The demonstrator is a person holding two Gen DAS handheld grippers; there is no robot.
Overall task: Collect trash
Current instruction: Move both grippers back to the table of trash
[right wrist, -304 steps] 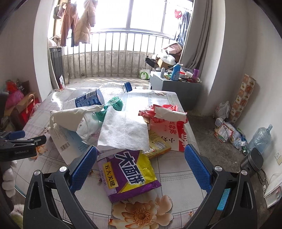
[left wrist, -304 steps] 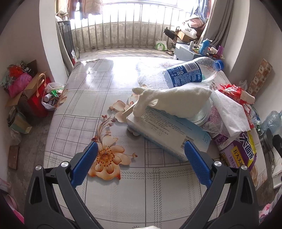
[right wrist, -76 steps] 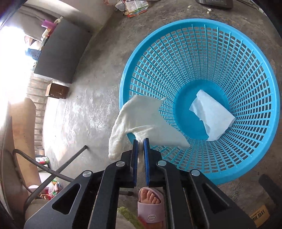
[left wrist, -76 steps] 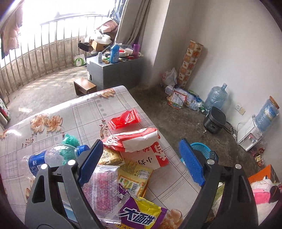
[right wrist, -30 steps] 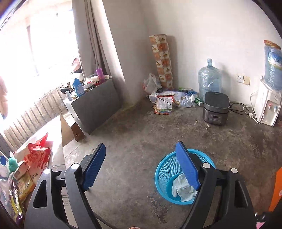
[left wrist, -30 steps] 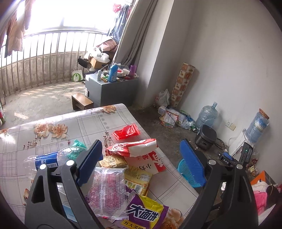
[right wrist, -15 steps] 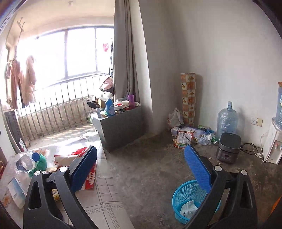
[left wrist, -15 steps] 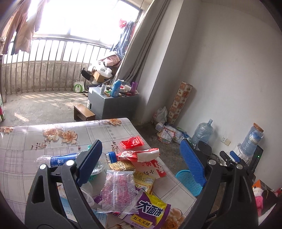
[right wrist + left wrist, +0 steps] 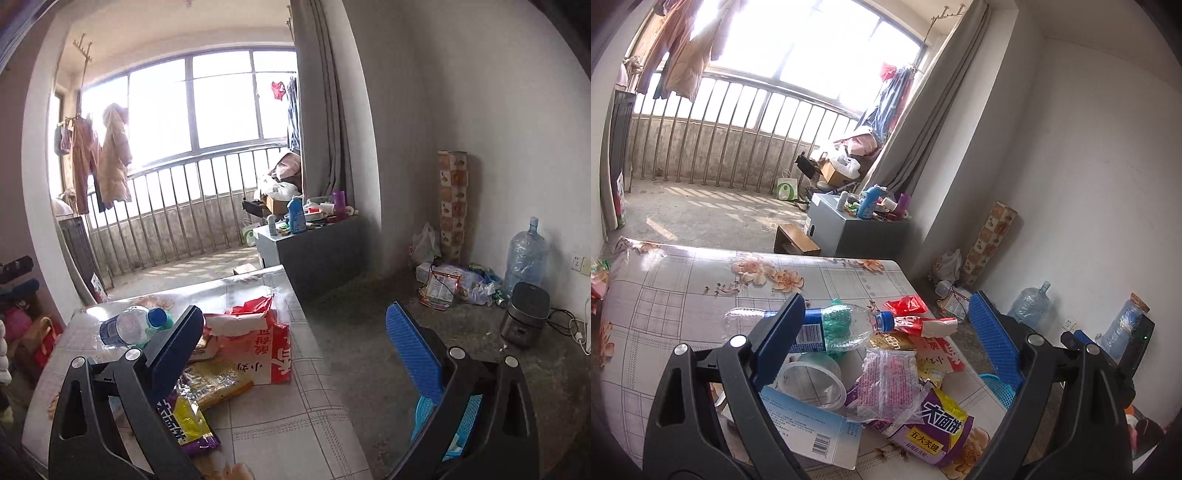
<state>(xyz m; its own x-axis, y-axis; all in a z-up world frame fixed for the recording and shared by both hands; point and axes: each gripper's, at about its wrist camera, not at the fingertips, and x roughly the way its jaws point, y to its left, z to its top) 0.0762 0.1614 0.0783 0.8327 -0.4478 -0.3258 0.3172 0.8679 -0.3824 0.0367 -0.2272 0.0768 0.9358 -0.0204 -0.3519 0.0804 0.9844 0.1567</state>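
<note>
I am swinging the right hand-held gripper (image 9: 293, 341) back toward the surface (image 9: 280, 410) with its jaws spread wide and nothing between them — the white cloth it was pinching over the blue basket (image 9: 456, 424) a couple of seconds ago is gone from it, so I am judging that piece as delivered and this hand as free for another item. The basket is sitting on the floor just beside the surface's near corner, half hidden behind the right finger in this view. The left hand-held gripper (image 9: 886, 339) is also gaping wide and empty, hovering above the pile, where it was looking down more steeply half a second ago; now the window and railing are filling more of its view. Most of the trash is waiting on the surface: the plastic bottle (image 9: 827, 326) lying on its side, a clear cup (image 9: 812, 380) below it, a crinkled clear wrapper (image 9: 890, 380), the purple and yellow bag (image 9: 931, 424), the red and white bag (image 9: 258, 350) standing open, and the pale blue box (image 9: 809, 432) at the near edge. Compared with ten seconds back, the white cloth and the paper sheet are no longer draped over the heap, so I am reckoning the task as barely begun.
</note>
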